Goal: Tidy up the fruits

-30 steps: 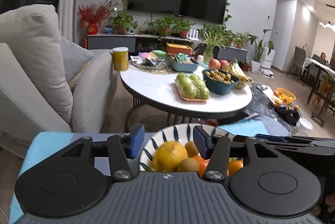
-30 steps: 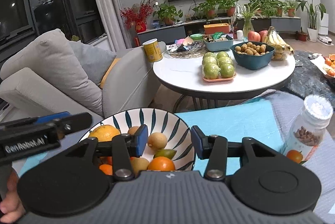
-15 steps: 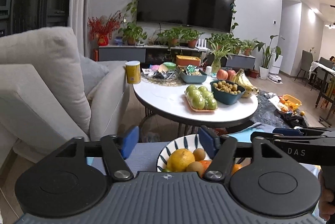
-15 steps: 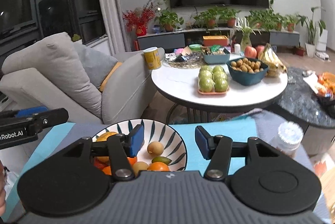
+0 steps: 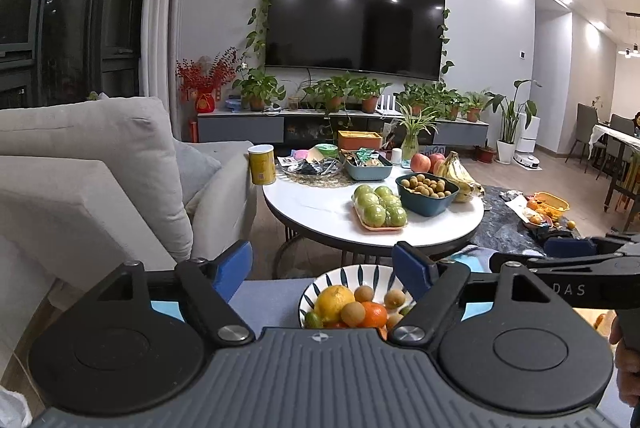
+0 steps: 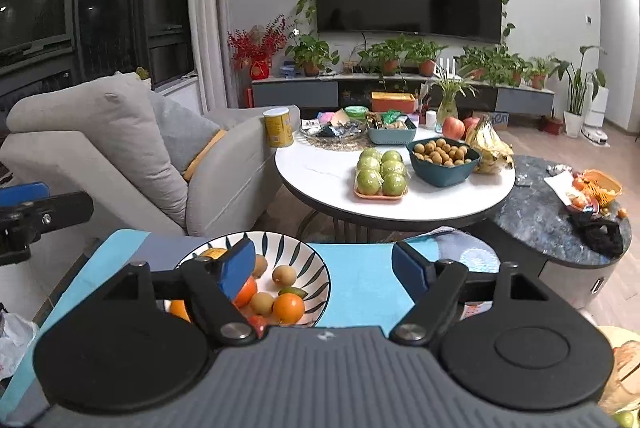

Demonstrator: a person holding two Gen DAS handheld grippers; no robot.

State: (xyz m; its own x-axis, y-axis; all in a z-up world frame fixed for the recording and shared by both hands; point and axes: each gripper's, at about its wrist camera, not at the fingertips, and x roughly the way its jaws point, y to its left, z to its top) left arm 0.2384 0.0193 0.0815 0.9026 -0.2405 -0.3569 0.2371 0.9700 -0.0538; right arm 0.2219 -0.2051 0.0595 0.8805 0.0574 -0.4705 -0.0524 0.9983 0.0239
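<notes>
A white bowl with blue leaf stripes sits on a light blue mat and holds the fruit. In it lie a large yellow citrus, a mandarin and several small brown fruits. From the right wrist view the bowl shows an orange and a brown fruit. My left gripper hovers above and behind the bowl, its jaws opening with nothing between them. My right gripper stands open and empty over the bowl's right side. Each gripper shows at the edge of the other's view.
Beyond the mat stands a round white table with a tray of green apples, a teal bowl of small brown fruit, bananas and a yellow can. A grey sofa is left, a dark side table right.
Both grippers have risen and drawn back from the bowl, which now looks smaller and lower. Both pairs of jaws have spread wider. The bottle at the right has left the right wrist view.
</notes>
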